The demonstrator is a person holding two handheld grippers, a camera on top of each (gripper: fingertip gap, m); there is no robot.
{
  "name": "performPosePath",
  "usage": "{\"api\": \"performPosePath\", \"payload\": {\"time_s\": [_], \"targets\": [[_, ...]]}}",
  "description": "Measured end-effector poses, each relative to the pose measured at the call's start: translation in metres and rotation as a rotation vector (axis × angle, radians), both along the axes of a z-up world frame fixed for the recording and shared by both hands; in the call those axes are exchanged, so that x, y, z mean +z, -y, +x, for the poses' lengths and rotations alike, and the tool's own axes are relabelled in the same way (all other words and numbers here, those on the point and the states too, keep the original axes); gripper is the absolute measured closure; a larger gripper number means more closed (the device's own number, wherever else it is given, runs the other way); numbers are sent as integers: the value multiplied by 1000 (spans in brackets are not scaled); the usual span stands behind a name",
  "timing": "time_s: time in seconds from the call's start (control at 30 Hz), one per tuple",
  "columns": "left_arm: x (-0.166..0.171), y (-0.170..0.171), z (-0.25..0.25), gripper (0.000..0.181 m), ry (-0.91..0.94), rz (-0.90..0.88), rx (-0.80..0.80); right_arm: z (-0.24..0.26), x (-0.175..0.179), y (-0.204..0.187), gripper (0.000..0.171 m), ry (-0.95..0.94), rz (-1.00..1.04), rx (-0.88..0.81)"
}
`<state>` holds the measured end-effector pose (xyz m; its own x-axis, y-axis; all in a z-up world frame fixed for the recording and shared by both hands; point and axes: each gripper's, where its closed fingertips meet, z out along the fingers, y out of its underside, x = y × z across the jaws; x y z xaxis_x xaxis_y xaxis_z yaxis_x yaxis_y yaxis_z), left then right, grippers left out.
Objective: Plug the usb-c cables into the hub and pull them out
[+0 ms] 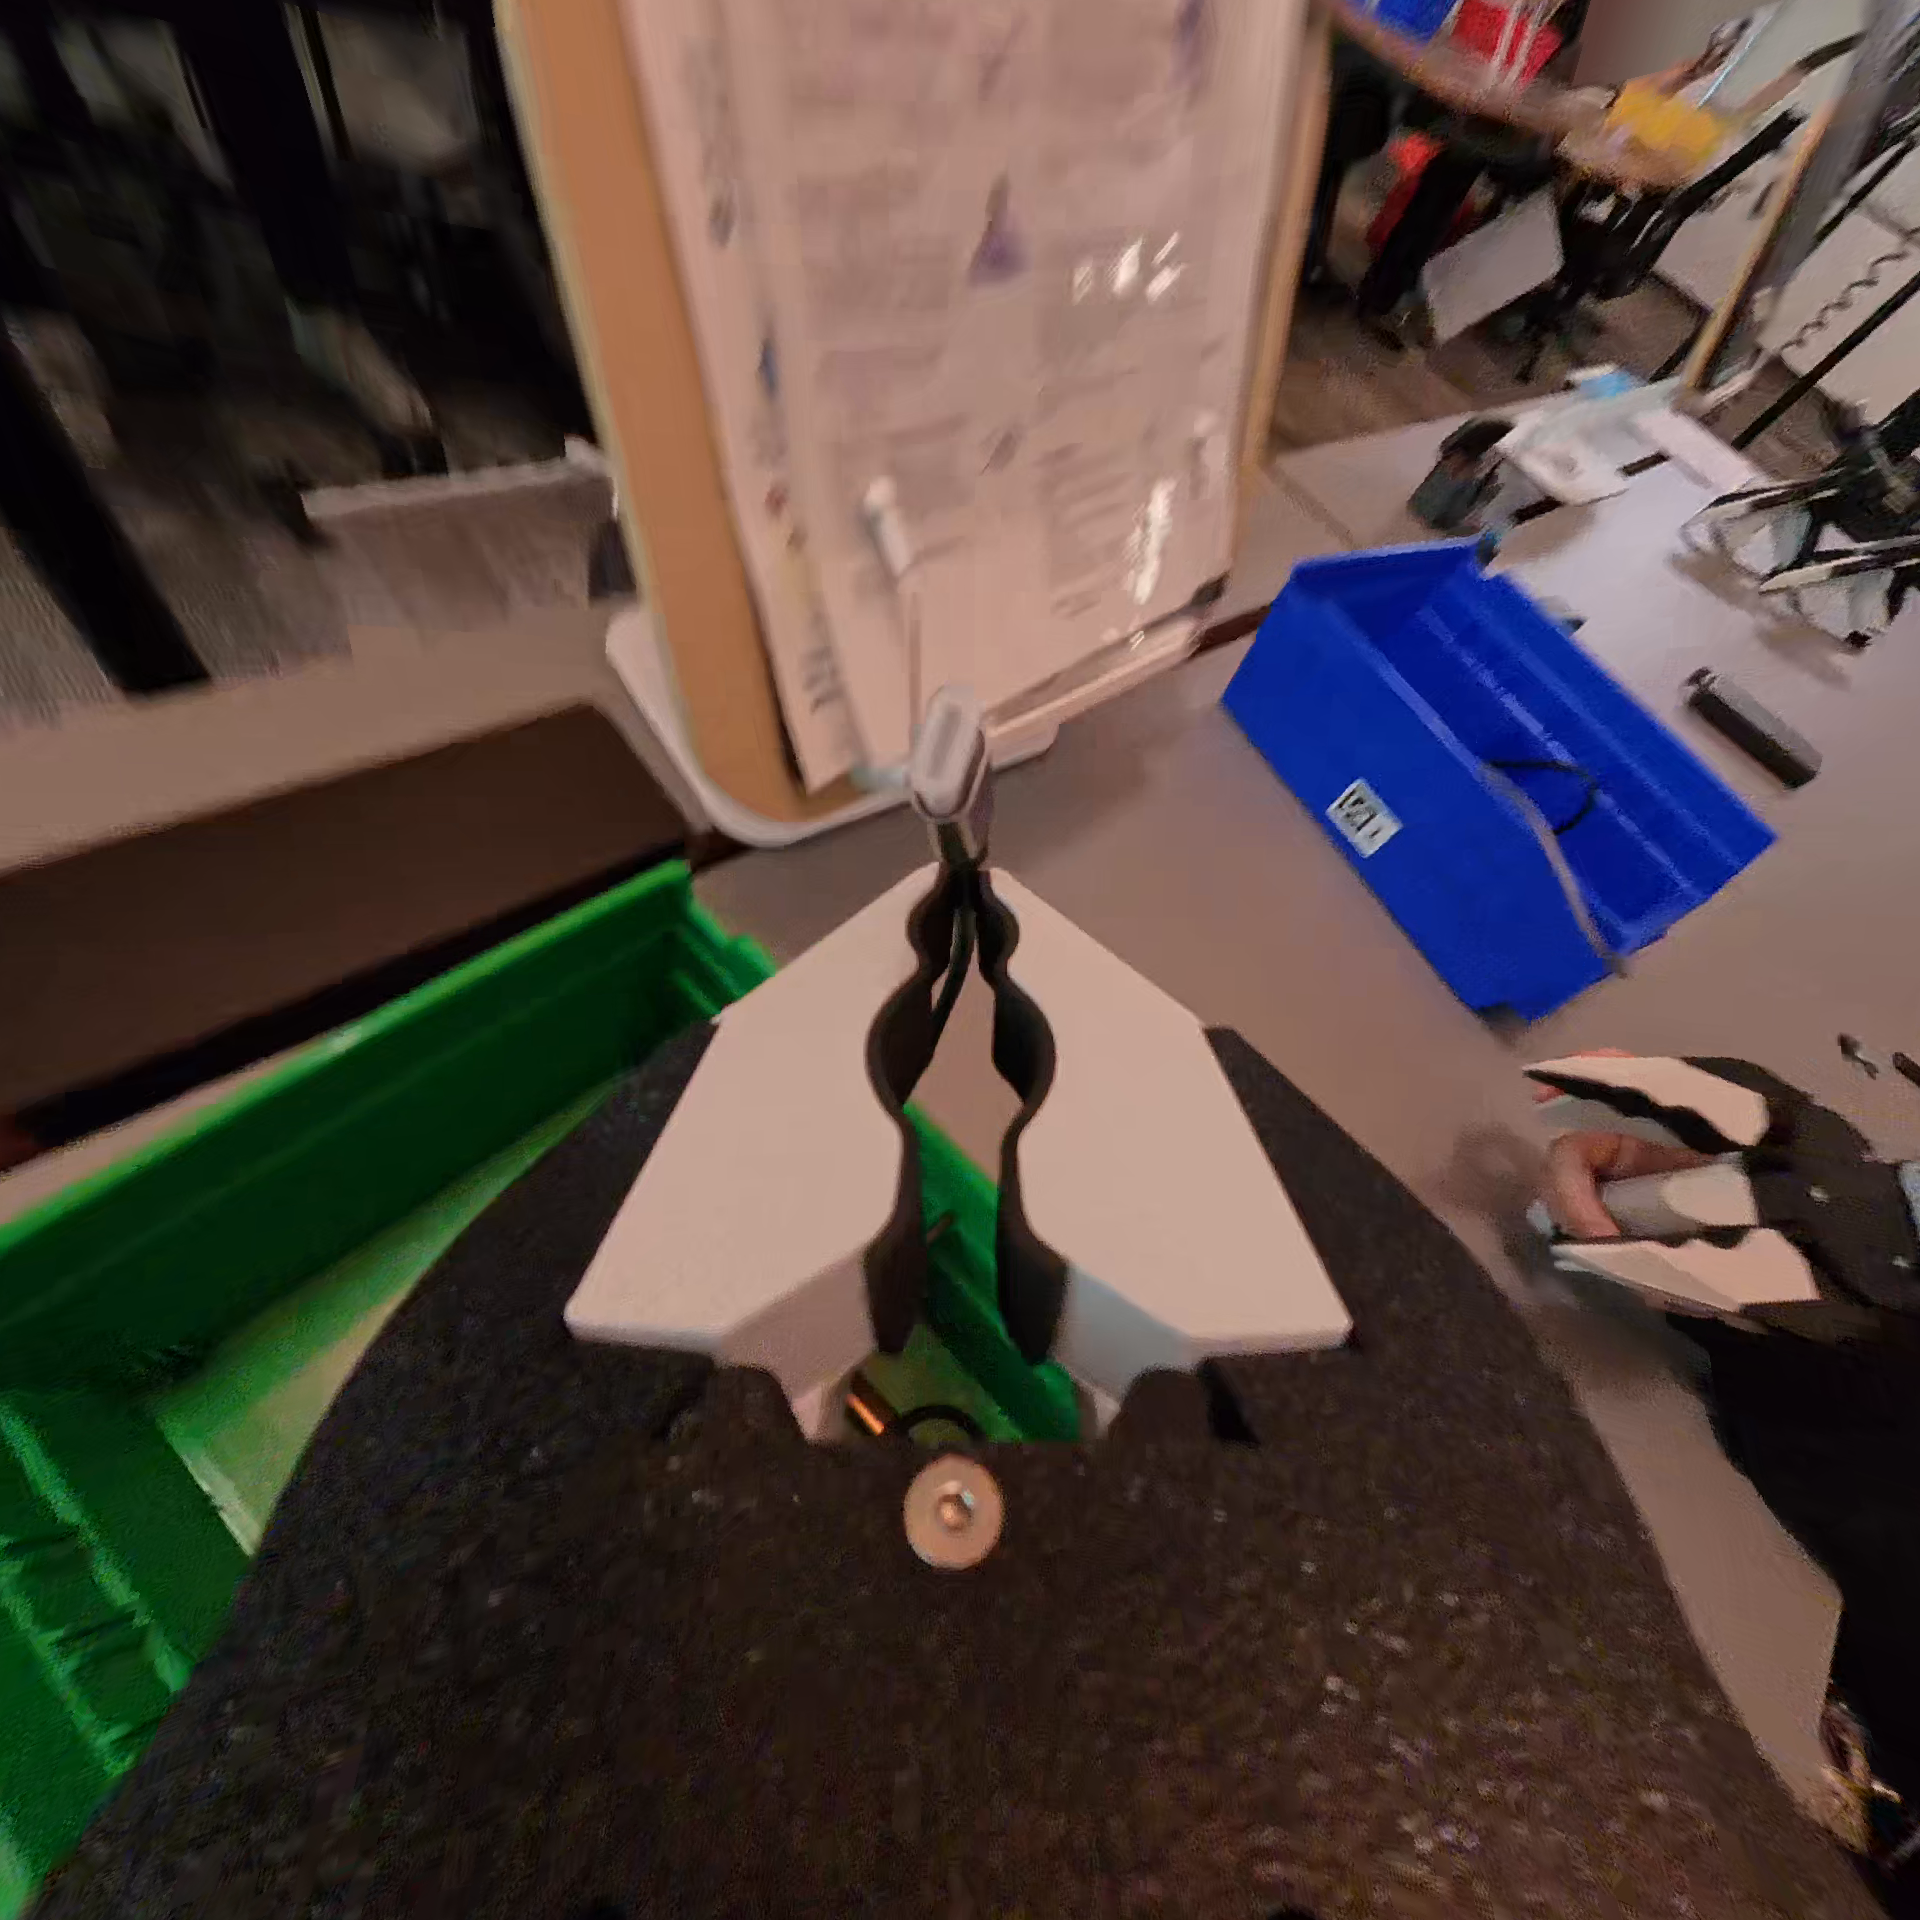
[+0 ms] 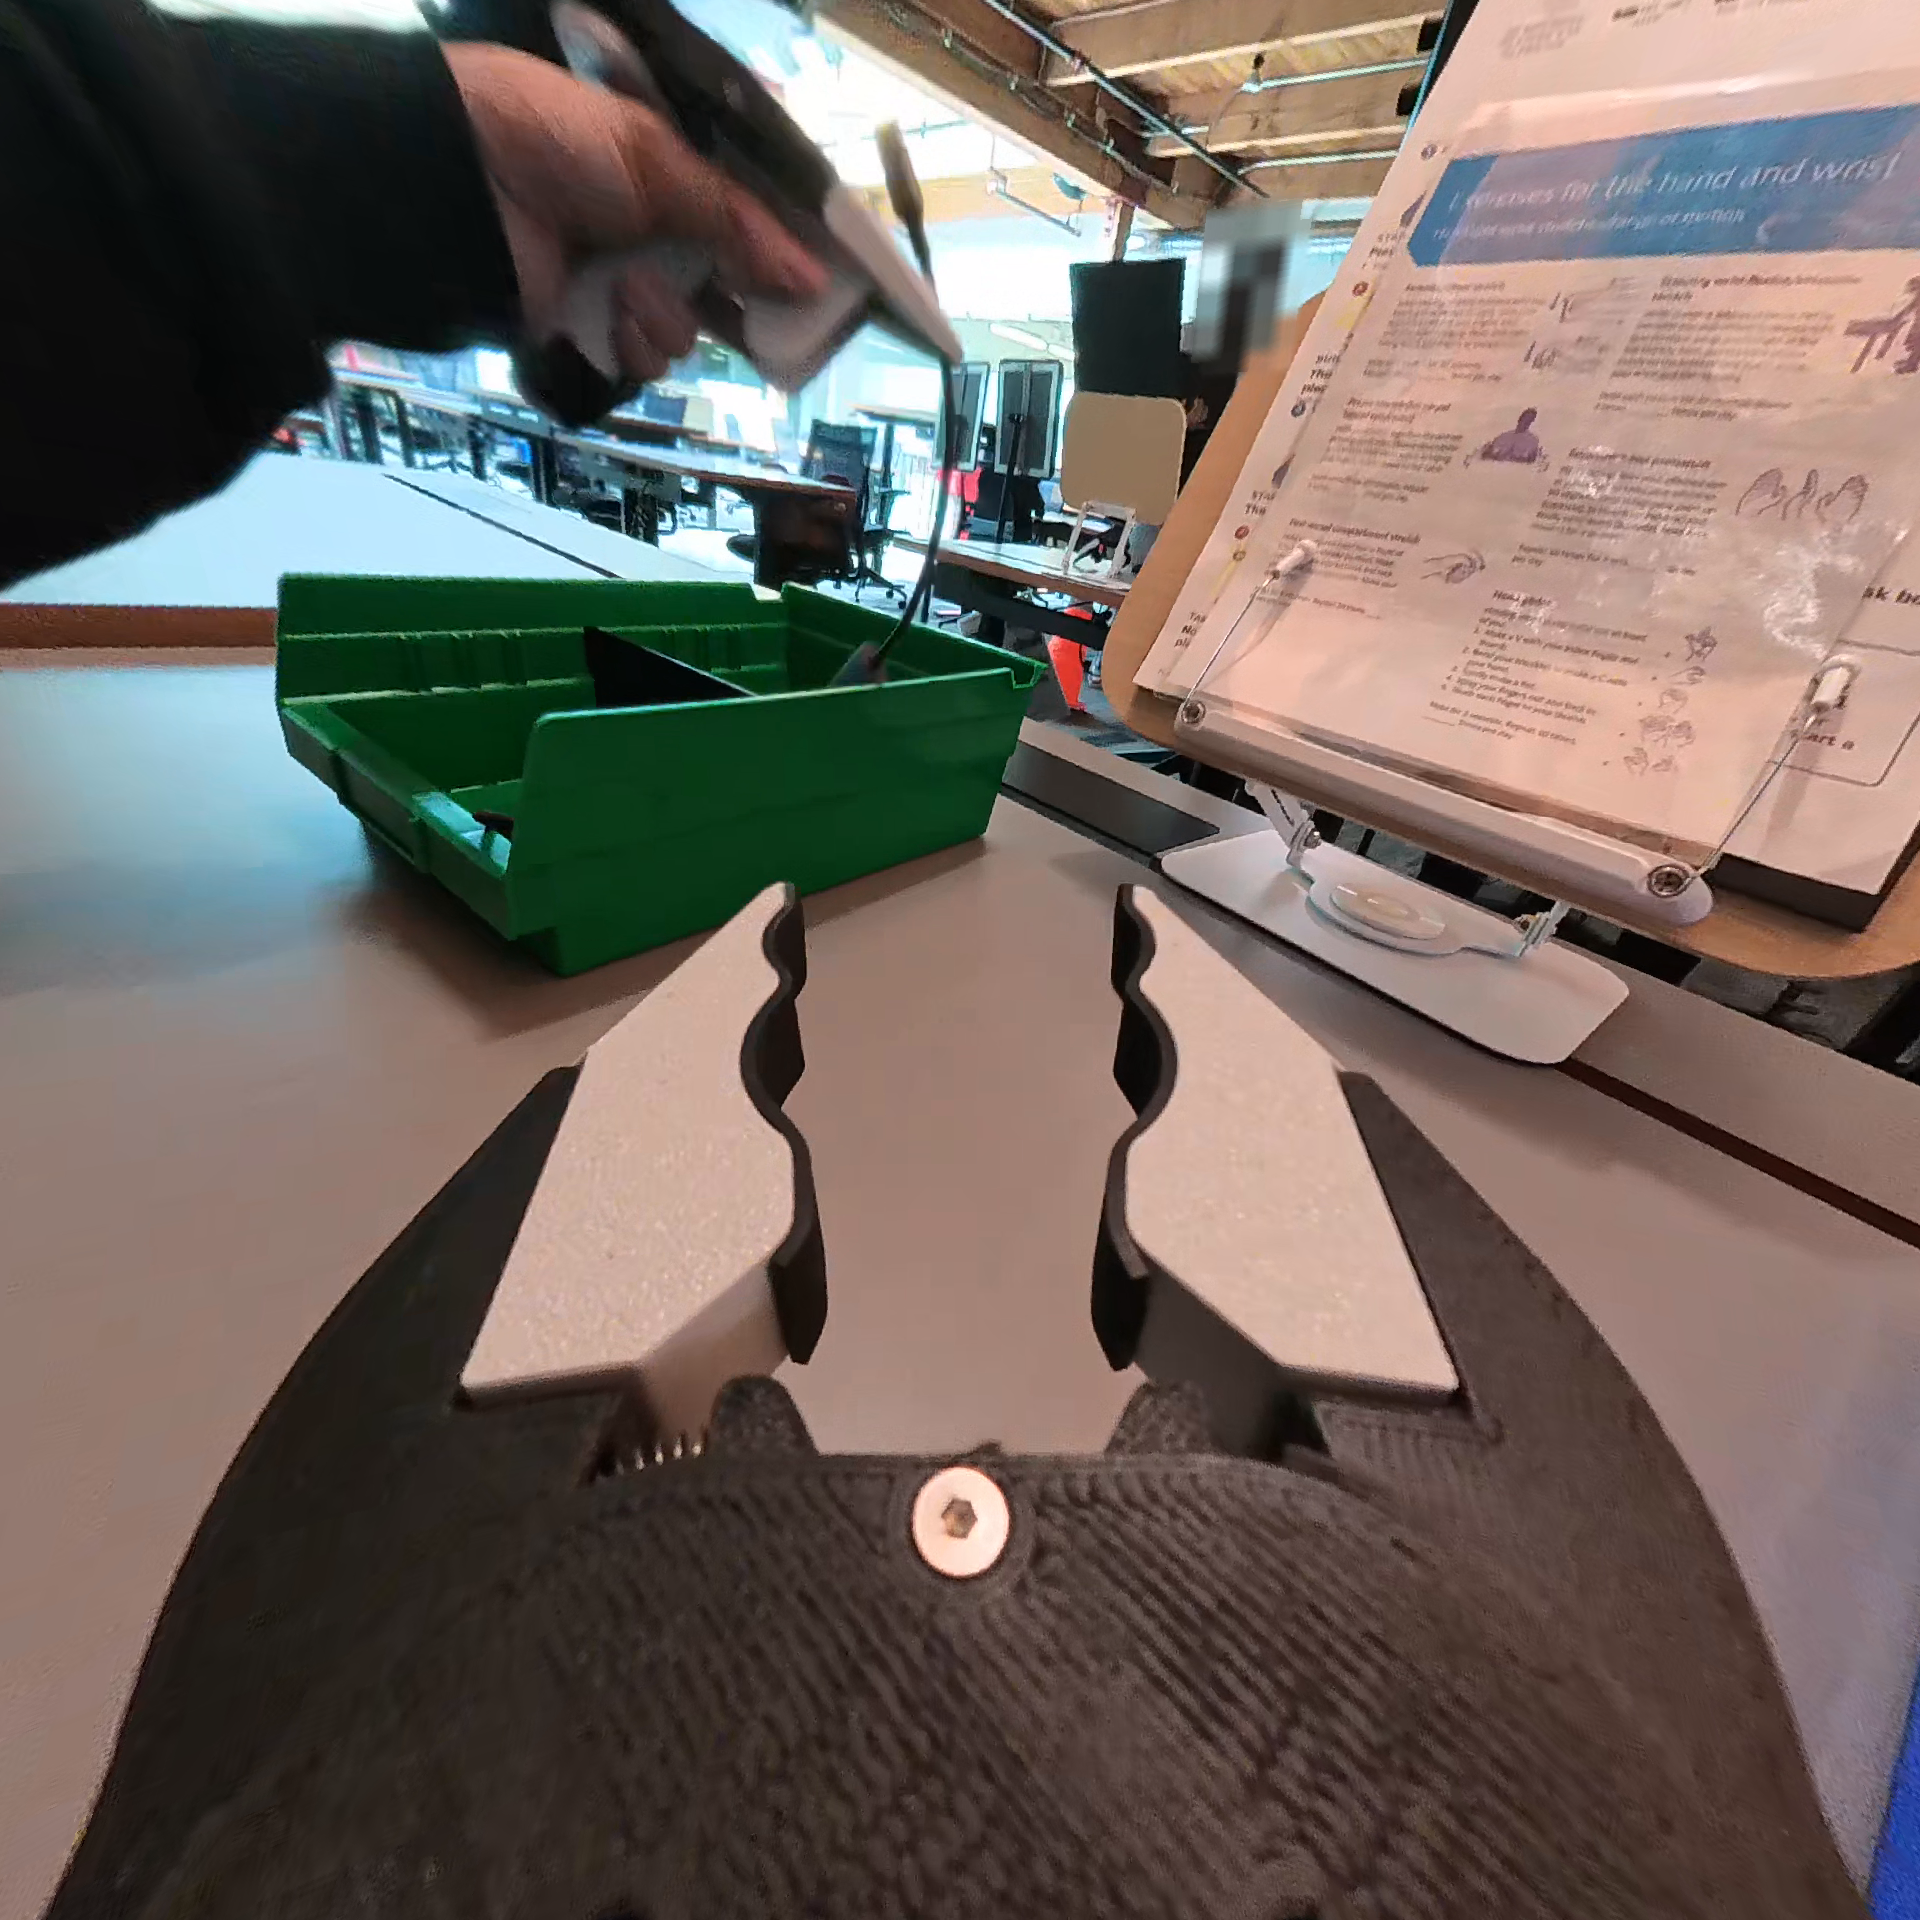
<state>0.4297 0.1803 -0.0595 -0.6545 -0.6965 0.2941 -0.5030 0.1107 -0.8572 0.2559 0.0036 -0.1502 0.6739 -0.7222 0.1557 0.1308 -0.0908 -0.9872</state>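
Note:
My left gripper (image 1: 961, 883) is shut on a black USB-C cable (image 1: 951, 977). The cable's grey plug (image 1: 948, 758) sticks out just past the fingertips. In the right wrist view the left gripper (image 2: 831, 291) is held high by a hand. The cable (image 2: 940, 499) hangs from it into the green bin (image 2: 665, 810), where its dark lower end (image 2: 862, 665) rests. My right gripper (image 2: 956, 914) is open and empty, low over the grey table. It also shows at the right edge of the left wrist view (image 1: 1662, 1174). I cannot tell the hub apart.
A blue bin (image 1: 1382, 727) with a grey cable (image 1: 1558, 842) inside lies right of the left gripper. A short black bar (image 1: 1756, 727) lies beyond it. A tilted document stand (image 2: 1455, 810) with papers rises ahead right. The green bin has a black divider (image 2: 655, 675). My hands' fingertips stand some 25 centimeters from each other.

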Motion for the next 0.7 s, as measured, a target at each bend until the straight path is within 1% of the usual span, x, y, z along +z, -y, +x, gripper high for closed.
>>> {"api": "performPosePath", "payload": {"time_s": [0.07,0.13,0.2,0.27,0.37,0.47,0.5,0.6,0.63,0.67,0.7], "targets": [[42,9,-22,180,101,-27,-29,-2,3,-1,112,21,3,4],[76,27,-52,180,164,-80,-97,-5,7,-2,112,42,18,16],[100,50,-85,180,196,-136,-182,-6,14,0,108,70,45,12],[113,73,-117,180,215,-183,-265,-7,23,6,104,123,56,-12],[124,103,-158,180,226,-255,-373,-15,35,7,96,194,88,17],[125,126,-181,180,176,-328,-450,-33,41,-6,93,199,155,158],[123,130,-183,180,164,-338,-454,-38,41,-10,101,202,156,198],[122,139,-188,181,124,-406,-472,-53,42,-15,145,227,143,296],[122,139,-187,181,117,-427,-465,-59,43,-18,146,210,164,346],[122,140,-187,181,115,-445,-463,-64,47,-20,139,187,211,397],[121,142,-189,181,105,-454,-472,-69,50,-21,127,162,263,442]]}}
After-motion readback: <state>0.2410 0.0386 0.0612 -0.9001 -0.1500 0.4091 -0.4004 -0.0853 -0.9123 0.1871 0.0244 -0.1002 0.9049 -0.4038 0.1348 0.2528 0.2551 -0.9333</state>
